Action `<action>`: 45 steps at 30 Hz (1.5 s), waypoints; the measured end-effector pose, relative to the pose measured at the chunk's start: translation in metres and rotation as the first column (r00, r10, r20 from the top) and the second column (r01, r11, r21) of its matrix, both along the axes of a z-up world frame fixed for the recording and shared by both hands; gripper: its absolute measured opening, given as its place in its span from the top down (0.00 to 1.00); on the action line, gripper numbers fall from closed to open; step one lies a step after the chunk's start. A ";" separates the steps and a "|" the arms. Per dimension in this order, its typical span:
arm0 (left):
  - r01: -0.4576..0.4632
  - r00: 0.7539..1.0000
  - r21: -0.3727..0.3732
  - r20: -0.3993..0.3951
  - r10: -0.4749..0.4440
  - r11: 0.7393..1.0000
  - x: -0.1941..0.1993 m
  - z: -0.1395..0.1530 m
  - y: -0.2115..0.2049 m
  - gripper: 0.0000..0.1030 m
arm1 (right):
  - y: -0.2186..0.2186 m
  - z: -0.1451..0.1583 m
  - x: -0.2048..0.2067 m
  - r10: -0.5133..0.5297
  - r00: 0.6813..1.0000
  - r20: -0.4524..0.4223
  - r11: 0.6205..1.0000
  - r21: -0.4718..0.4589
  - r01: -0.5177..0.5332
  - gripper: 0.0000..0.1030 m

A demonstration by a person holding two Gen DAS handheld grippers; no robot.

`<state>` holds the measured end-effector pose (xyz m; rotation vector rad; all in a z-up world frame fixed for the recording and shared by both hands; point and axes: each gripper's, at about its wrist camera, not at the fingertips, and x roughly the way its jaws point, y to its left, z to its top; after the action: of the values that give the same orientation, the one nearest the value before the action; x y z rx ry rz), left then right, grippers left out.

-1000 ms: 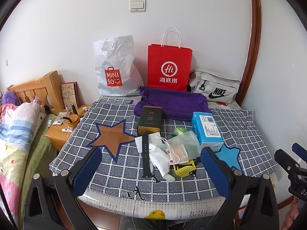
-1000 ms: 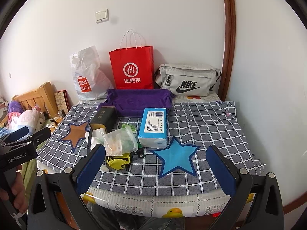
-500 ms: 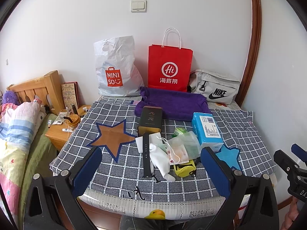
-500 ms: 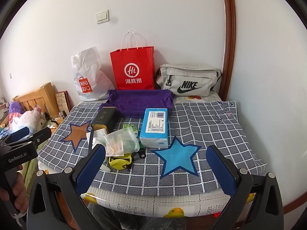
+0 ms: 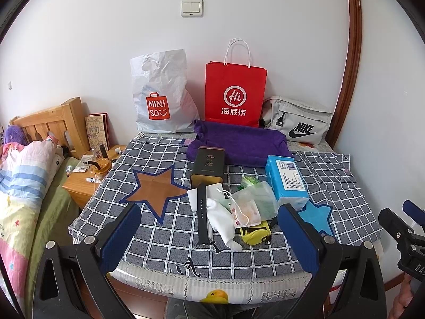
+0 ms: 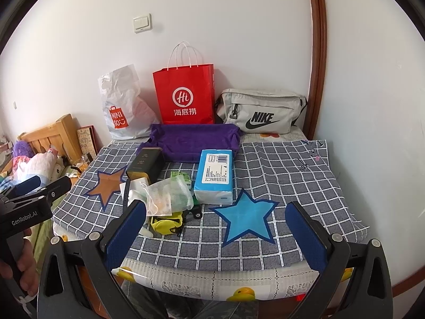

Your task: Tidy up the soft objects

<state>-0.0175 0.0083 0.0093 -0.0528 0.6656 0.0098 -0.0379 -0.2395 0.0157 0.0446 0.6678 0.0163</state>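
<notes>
Both grippers hang at the near edge of a table covered by a grey checked cloth (image 5: 265, 255), and neither touches anything. The left gripper (image 5: 209, 235) has its blue-padded jaws spread wide and empty, framing the pile of small items from the near side; the right gripper (image 6: 216, 230) is likewise wide apart and empty, with the blue star patch (image 6: 245, 216) between its pads. The soft things sit in a heap at the cloth's middle: a white sock (image 5: 221, 222) lies partly under a translucent drawstring pouch (image 5: 252, 206), whose contents show only as blurred green and orange shapes. A yellow item (image 5: 255, 235) pokes out below the pouch, mostly covered, and what it is cannot be made out. A black watch strap (image 5: 202, 214) runs across a white box (image 5: 212, 190) that is largely hidden beneath it. Just beside the pouch lies a blue tissue pack (image 5: 288, 182), and behind the heap a dark box with gold characters (image 5: 208, 166). A purple towel (image 5: 239, 143) is spread at the back, its far edge tucked behind the red paper bag (image 5: 235, 94), the white Miniso plastic bag (image 5: 162, 95) and the grey Nike waist bag (image 5: 298, 121), all against the wall. A brown star patch (image 5: 155, 187) lies bare at the left. In the right wrist view a hand (image 6: 25, 263) grips the left gripper's handle, cut off by the frame.
</notes>
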 end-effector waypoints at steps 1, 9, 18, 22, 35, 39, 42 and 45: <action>0.000 1.000 0.001 0.000 0.000 1.000 0.000 0.000 0.000 0.00 | 0.000 0.000 0.000 0.000 1.000 -0.001 1.000 0.000 0.000 0.00; 0.003 1.000 -0.001 0.000 -0.003 1.000 -0.001 0.000 -0.001 0.00 | 0.000 -0.001 -0.001 0.002 1.000 0.001 1.000 0.001 -0.002 0.00; 0.003 1.000 0.000 0.001 -0.003 1.000 -0.002 -0.001 -0.002 0.00 | 0.001 -0.002 -0.003 0.004 1.000 0.006 1.000 0.005 -0.004 0.00; 0.011 1.000 0.004 0.000 -0.011 1.000 0.001 -0.002 -0.006 0.00 | 0.000 -0.005 0.000 0.008 1.000 0.009 1.000 0.016 -0.008 0.00; -0.011 0.992 -0.003 -0.125 0.010 1.000 0.044 -0.049 0.008 0.00 | -0.006 -0.045 0.031 0.021 0.997 -0.070 0.998 0.053 -0.018 0.00; -0.018 0.983 -0.004 -0.183 0.017 1.000 0.058 -0.077 0.016 0.03 | -0.006 -0.062 0.042 0.023 0.994 -0.102 0.999 0.049 -0.018 0.00; -0.027 0.974 -0.003 -0.223 0.026 1.000 0.067 -0.098 0.024 0.11 | -0.007 -0.078 0.051 0.023 0.991 -0.133 0.999 0.045 -0.017 0.00; -0.024 0.966 -0.021 -0.258 0.018 0.999 0.079 -0.118 0.031 0.17 | -0.008 -0.094 0.061 0.018 0.986 -0.166 0.999 0.050 -0.010 0.00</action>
<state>0.0611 0.0393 -0.1090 -0.0822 0.9263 0.0296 0.0232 -0.2478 -0.0780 0.0893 0.8352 0.0433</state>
